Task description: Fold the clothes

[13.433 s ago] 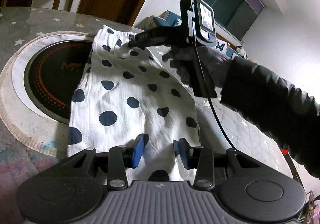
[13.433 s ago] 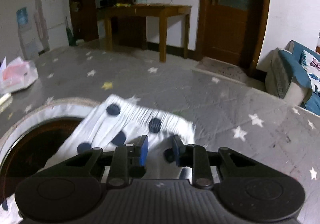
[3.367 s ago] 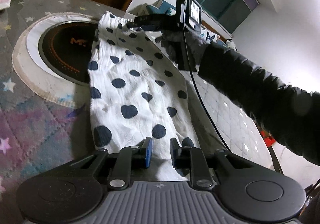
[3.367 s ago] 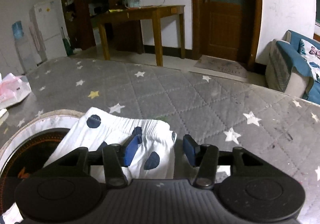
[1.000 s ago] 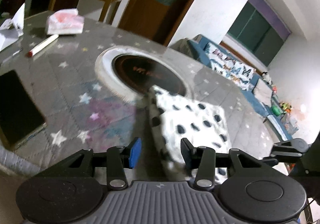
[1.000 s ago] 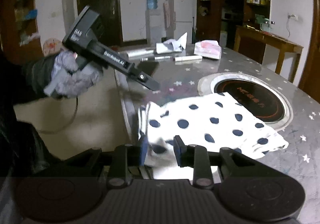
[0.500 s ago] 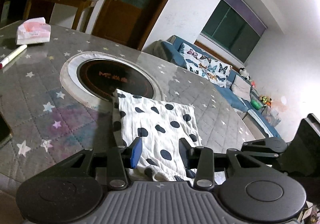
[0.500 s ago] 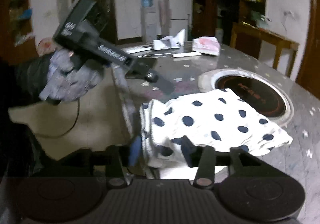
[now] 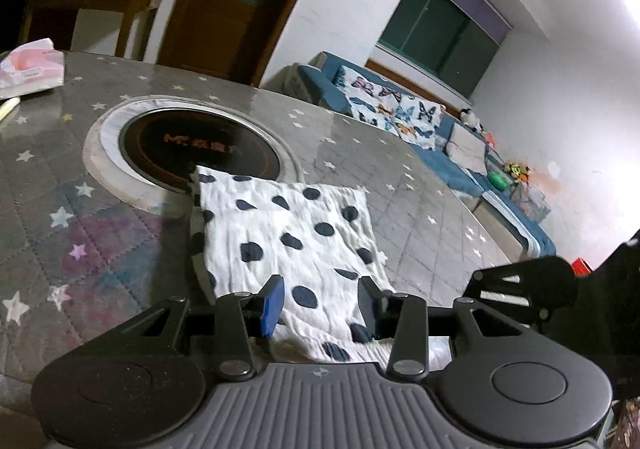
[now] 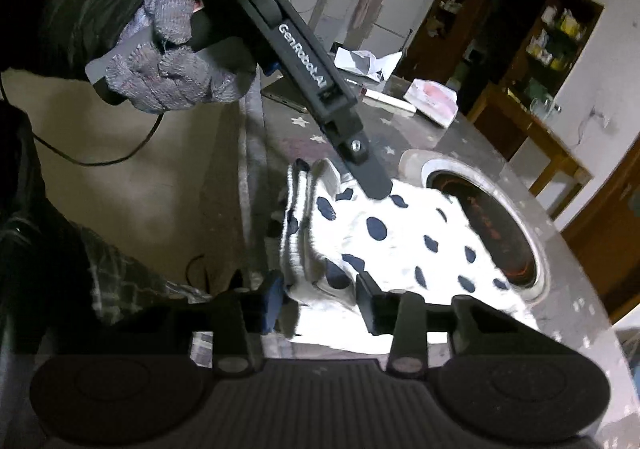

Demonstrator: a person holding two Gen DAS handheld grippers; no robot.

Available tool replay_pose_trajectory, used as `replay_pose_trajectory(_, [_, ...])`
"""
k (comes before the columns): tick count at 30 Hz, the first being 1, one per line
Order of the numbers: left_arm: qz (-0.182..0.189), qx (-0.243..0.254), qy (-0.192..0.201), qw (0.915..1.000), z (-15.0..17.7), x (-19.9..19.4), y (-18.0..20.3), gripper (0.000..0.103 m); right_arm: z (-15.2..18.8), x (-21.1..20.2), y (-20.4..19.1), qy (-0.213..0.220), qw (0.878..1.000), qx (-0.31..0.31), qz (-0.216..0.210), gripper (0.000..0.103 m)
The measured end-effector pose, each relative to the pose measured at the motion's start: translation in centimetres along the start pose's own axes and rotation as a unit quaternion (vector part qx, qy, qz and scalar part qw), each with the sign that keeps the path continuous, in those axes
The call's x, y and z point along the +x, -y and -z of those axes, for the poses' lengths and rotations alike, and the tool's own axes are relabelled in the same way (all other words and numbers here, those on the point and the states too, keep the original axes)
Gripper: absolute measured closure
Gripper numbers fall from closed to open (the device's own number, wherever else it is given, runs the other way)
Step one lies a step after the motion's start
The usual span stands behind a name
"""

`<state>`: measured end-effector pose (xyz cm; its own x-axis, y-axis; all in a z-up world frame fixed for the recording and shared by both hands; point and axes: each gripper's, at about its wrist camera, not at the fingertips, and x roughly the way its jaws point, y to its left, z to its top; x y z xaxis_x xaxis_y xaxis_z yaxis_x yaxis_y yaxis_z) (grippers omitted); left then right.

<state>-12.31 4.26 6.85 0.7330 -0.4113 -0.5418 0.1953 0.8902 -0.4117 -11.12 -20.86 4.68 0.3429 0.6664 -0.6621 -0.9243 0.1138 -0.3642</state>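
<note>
Lying folded on star-quilted table [image 9: 420, 185]: polka-dot garment [image 9: 288, 233], long axis running 6 to 11 o'clock toward round hob [image 9: 192, 145] | left gripper [image 9: 320, 307] half-spread, straddling near hem | right gripper [image 10: 318, 301] closing around bunched edge, contact unclear

Garment [image 9: 288, 233]: spread long across the table earlier — now a folded square by the near edge.
Right gripper [image 10: 318, 303]: jaws just closing around the fold's corner.
</note>
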Motion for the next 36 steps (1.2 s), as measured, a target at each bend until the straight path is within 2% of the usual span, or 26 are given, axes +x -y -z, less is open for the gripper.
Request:
replay_pose_trajectory(2, [0.002, 0.004, -0.004, 1.0, 0.0, 0.3, 0.1, 0.06, -0.1, 0.1, -0.2, -0.001, 1.0, -0.01, -0.001, 0.067])
replay_pose_trajectory(3, [0.004, 0.007, -0.007, 0.9999, 0.0, 0.4, 0.2, 0.06, -0.1, 0.1, -0.4, 0.001, 1.0, -0.02, 0.001, 0.075])
replay_pose_trajectory(6, [0.007, 0.014, -0.017, 0.9997, 0.0, 0.8, 0.3, 0.06, -0.5, -0.3, -0.4, 0.002, 0.999, -0.032, 0.01, 0.087])
replay_pose_trajectory(12, [0.018, 0.023, -0.018, 0.9994, -0.5, 0.9, 0.8, 0.06, -1.6, -2.1, 0.8, 0.019, 0.997, -0.063, 0.049, 0.088])
replay_pose_trajectory(20, [0.02, 0.029, -0.059, 0.9977, 1.1, 2.1, 0.5, 0.06, 1.1, -0.1, -0.5, -0.012, 0.999, -0.034, 0.0, 0.085])
replay_pose_trajectory(25, [0.021, 0.037, -0.041, 0.9983, 0.6, 1.2, 0.9, 0.06, 0.4, -2.2, 2.3, 0.013, 0.999, 0.038, -0.021, 0.083])
replay_pose_trajectory(29, [0.032, 0.044, -0.025, 0.9982, 0.2, 1.0, 1.6, 0.06, 0.1, -2.7, 5.3, 0.029, 0.993, 0.11, -0.012, 0.08])
replay_pose_trajectory(33, [0.04, 0.048, -0.034, 0.9975, 0.5, 2.1, 1.9, 0.06, 0.4, -0.6, 8.4, 0.017, 0.984, 0.174, 0.018, 0.079])
replay_pose_trajectory(36, [0.041, 0.052, -0.046, 0.9968, 1.2, 2.9, 2.0, 0.06, 1.1, 1.3, 10.8, 0.01, 0.971, 0.236, 0.029, 0.079])
